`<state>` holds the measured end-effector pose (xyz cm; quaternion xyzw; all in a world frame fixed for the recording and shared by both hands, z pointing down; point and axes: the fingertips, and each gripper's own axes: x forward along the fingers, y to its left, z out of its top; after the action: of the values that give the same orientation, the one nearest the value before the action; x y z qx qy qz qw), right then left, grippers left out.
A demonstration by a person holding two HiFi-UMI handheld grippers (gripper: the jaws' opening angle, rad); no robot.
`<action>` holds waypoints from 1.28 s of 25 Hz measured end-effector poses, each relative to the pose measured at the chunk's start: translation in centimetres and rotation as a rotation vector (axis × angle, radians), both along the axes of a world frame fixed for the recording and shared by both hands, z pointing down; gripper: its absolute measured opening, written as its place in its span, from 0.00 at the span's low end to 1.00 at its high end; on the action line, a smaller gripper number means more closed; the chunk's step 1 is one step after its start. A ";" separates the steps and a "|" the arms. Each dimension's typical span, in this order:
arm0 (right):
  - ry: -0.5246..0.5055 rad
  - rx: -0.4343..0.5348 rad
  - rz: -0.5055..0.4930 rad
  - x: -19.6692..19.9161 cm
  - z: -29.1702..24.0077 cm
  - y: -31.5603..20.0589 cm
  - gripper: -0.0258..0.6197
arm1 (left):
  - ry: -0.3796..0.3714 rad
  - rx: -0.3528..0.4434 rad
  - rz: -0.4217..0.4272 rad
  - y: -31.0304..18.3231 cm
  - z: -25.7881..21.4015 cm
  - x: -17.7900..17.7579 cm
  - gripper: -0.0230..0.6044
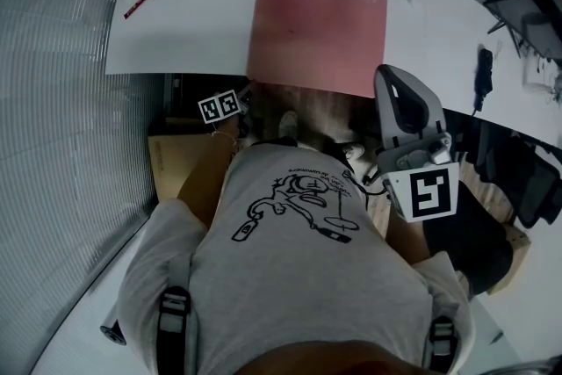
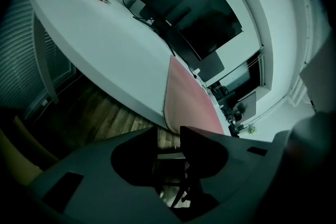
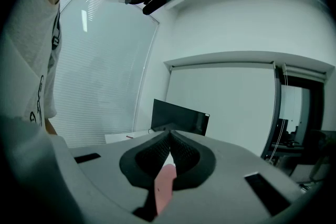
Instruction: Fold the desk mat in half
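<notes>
The desk mat, pink, lies on the middle of the white worktop, and its near side reaches out past the worktop's near edge. The right hand-held gripper is at the mat's near right corner with its jaws closed on a strip of the pink mat. The left hand-held gripper sits below the worktop's near edge by the mat's near left corner, jaws apart with nothing between them.
</notes>
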<state>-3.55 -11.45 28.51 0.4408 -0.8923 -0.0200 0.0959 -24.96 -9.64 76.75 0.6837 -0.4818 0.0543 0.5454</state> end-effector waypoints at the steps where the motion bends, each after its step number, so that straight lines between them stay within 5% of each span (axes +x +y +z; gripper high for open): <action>1: 0.001 0.000 0.001 -0.1 0.0 0.0 0.05 | 0.006 0.000 -0.003 -0.1 0.1 -0.1 0.27; 14: 0.001 -0.007 0.019 0.8 0.4 0.1 0.05 | 0.016 0.010 -0.007 -0.5 -0.2 0.5 0.13; 32: -0.003 -0.009 0.017 1.4 1.0 0.2 0.05 | -0.120 0.145 0.119 -1.0 -3.3 1.3 0.08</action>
<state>-2.15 -11.28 29.48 0.4480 -0.8887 -0.0145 0.0969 -23.69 -10.59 73.49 0.7444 -0.4748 0.0925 0.4603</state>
